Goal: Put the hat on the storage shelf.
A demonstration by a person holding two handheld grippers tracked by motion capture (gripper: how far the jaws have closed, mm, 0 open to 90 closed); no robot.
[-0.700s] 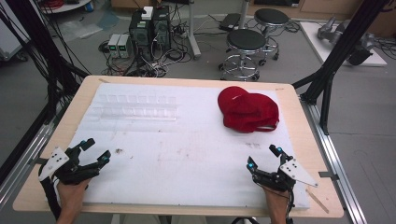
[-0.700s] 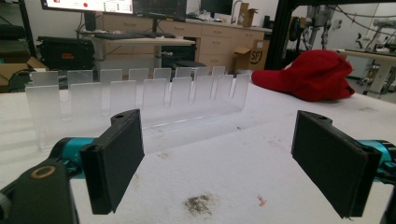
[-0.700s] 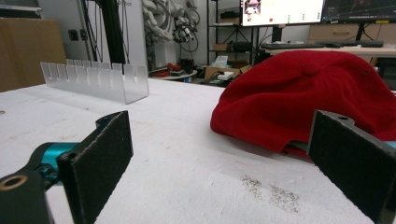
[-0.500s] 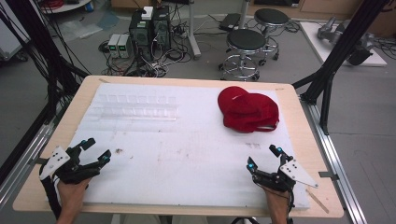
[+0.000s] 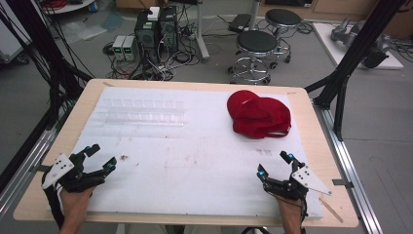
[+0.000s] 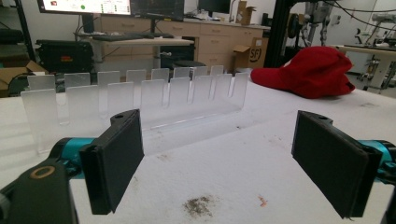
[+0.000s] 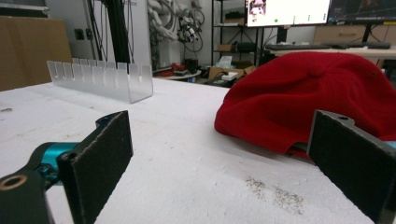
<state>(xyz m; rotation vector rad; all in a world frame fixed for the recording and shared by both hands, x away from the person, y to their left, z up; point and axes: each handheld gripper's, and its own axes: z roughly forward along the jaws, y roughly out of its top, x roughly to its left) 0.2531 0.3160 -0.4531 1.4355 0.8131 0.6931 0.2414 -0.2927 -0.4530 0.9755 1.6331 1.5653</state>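
A red cap (image 5: 259, 115) lies on the white mat at the back right; it also appears as the red cap (image 7: 317, 95) close ahead in the right gripper view and as the red cap (image 6: 308, 71) far off in the left gripper view. A clear slotted acrylic rack (image 5: 141, 112) stands at the back left, seen as the rack (image 6: 135, 100) straight ahead of the left gripper. My left gripper (image 5: 101, 157) rests open near the front left edge, nothing between its jaws. My right gripper (image 5: 274, 162) sits open at the front right, short of the cap.
The white foam mat (image 5: 195, 161) covers the wooden table (image 5: 321, 146) and carries small dark stains (image 6: 198, 205). Stools (image 5: 258, 46), computer boxes (image 5: 156, 27) and cables stand on the floor beyond the far edge. Black frame posts (image 5: 350, 63) rise at the right.
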